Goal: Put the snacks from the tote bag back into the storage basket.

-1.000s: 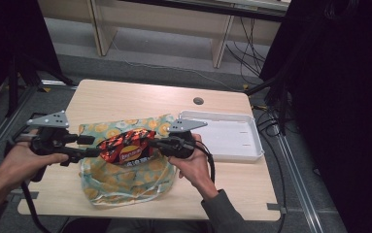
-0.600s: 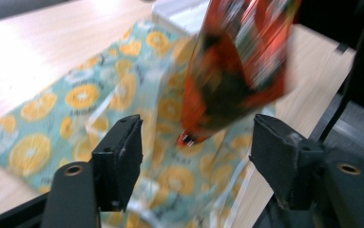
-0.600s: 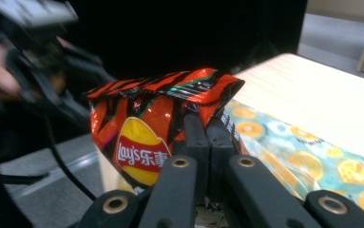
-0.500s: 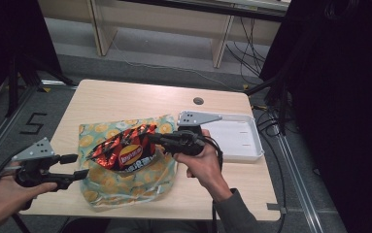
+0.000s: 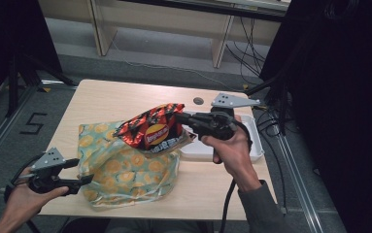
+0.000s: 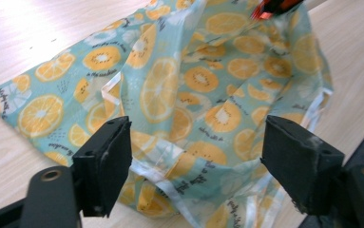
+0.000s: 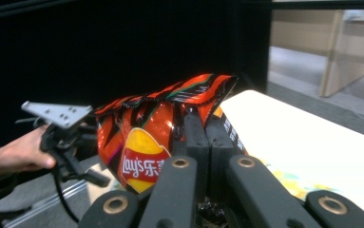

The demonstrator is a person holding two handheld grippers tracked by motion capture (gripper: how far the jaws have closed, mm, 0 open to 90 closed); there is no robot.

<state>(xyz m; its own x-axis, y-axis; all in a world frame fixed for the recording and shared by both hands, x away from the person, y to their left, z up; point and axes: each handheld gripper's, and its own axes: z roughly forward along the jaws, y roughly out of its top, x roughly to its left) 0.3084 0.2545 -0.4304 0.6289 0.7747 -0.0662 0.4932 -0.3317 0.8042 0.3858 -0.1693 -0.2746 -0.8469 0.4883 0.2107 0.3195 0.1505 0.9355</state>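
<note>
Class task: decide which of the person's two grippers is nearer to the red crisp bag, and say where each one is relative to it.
Right. The right gripper is clamped on the crisp bag's edge, holding it above the orange-print bag. The left gripper is open, low at the table's near left corner, well apart from it.

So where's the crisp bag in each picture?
High view: crisp bag at the middle, held up over the cloth bag by the right tool.
Left gripper view: a red corner at the top edge.
Right gripper view: centre, pinched.
Shared landmark: the cloth bag.
</note>
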